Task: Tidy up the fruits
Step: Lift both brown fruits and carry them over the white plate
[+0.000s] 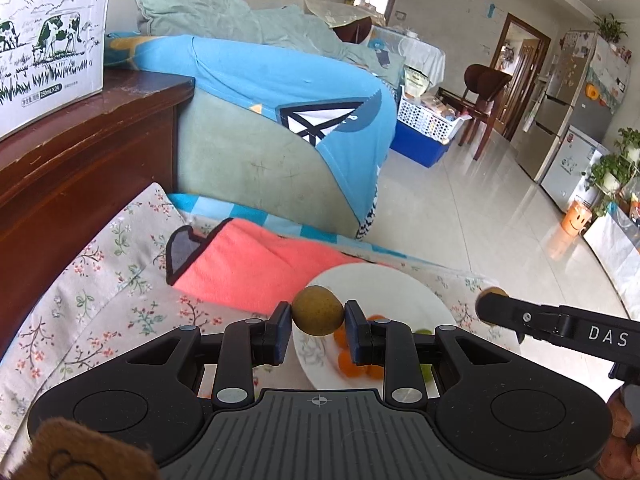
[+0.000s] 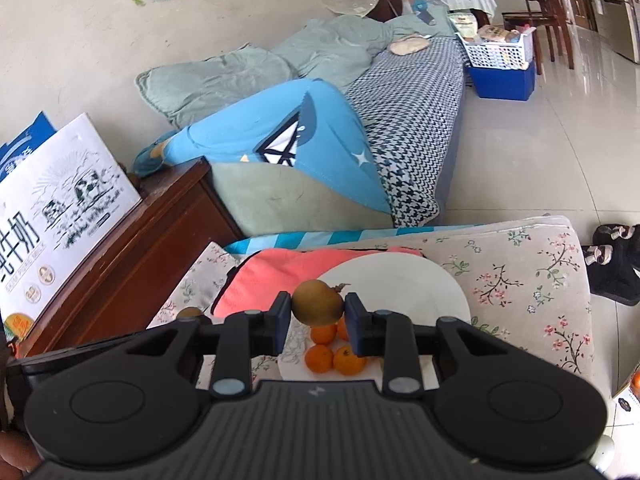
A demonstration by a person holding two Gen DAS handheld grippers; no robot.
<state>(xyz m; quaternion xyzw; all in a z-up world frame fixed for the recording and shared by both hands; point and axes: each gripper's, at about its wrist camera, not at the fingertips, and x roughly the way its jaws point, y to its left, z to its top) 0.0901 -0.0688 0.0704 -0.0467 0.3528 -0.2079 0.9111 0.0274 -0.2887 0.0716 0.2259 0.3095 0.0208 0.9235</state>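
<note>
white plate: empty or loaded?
Loaded. The white plate holds small oranges near its front edge; the rest is bare.

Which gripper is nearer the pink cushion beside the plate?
Left. The left gripper, holding a brown fruit, sits by the pink cushion; the right gripper, with its own fruit, is further along, over the white plate.

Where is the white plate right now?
The white plate lies on the floral cushion, beside the pink cloth, below both grippers, with small oranges on it.
</note>
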